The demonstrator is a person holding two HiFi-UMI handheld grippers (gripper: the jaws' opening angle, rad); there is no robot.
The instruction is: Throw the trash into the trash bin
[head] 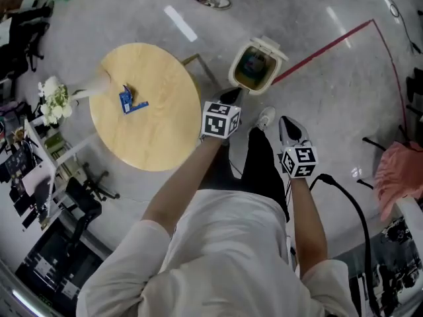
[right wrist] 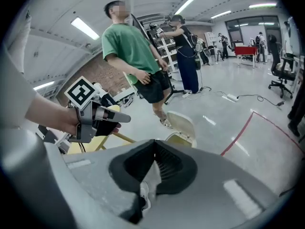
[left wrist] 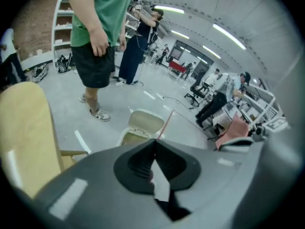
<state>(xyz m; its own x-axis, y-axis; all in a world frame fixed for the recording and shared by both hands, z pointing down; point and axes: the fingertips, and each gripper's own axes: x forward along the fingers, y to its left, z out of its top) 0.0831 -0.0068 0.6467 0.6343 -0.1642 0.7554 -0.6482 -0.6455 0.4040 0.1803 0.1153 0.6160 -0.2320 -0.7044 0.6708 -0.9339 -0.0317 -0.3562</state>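
Left gripper [left wrist: 153, 143] and right gripper [right wrist: 153, 144] are both pressed together and empty. The trash bin [head: 236, 68] stands open just ahead, and a blue scrap [head: 131, 101] lies on the table [head: 158, 137].

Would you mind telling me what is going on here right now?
A person holds the left hand-held gripper and right hand-held gripper, both shut and empty, aimed toward the open trash bin on the floor. A blue piece of trash lies on the round table beside them.
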